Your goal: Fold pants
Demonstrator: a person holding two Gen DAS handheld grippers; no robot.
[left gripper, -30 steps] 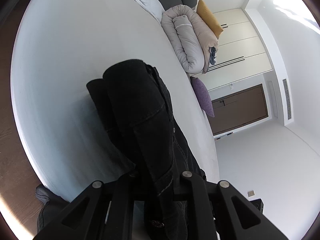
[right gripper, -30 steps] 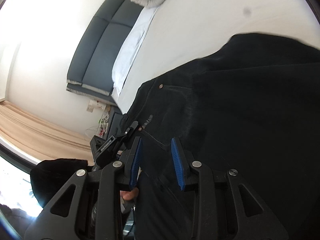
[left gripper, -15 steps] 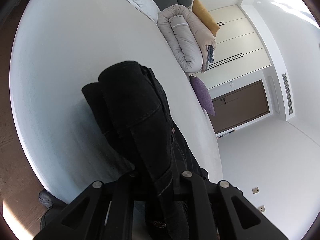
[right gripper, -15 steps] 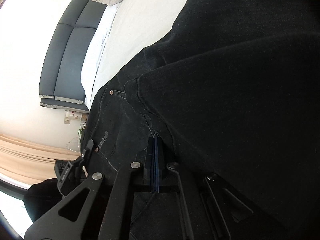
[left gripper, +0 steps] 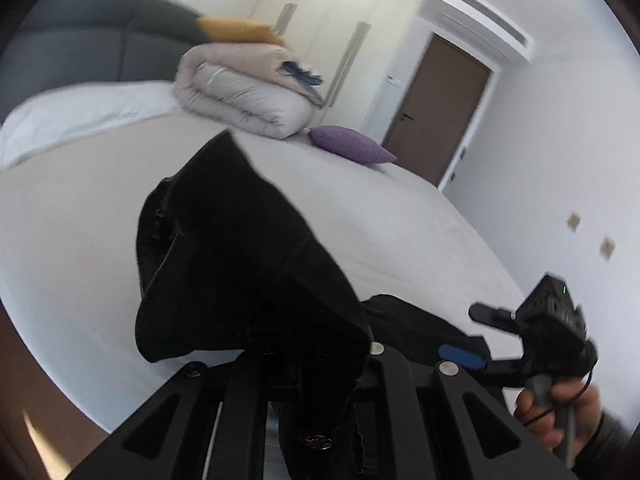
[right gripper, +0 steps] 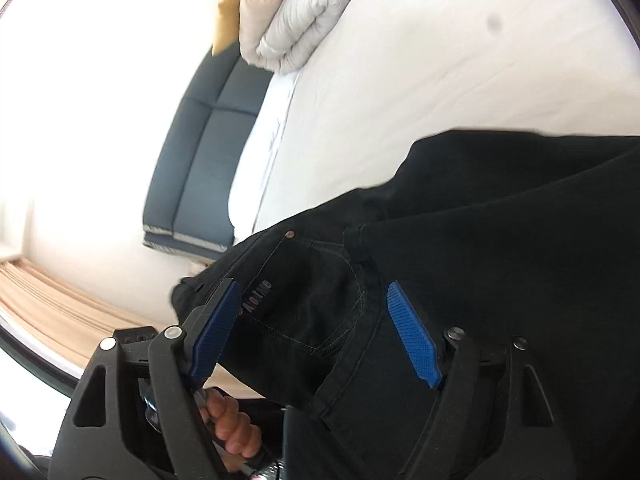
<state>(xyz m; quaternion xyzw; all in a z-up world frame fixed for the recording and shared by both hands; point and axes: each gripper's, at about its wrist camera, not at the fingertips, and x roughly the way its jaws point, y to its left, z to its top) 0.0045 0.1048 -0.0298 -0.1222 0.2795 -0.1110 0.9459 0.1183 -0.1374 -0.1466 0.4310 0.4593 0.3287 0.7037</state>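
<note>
On the white bed (left gripper: 400, 216), nearer its foot than the rolled duvet (left gripper: 244, 96), black pants (left gripper: 240, 256) lie partly lifted. Clamped on a bunched fold of them, the left gripper (left gripper: 316, 364) holds it above the mattress. The right gripper (right gripper: 316, 332) has just been opening; its blue pads (right gripper: 412, 336) stand wide apart over the pocket, off the cloth.

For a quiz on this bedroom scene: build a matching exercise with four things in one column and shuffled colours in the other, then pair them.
Things:
1. pants
2. small cushion
3. headboard
4. door

Colours:
A. brown
B. dark grey
C. black
D. purple

Pairs: 1-C, 2-D, 3-B, 4-A
</note>
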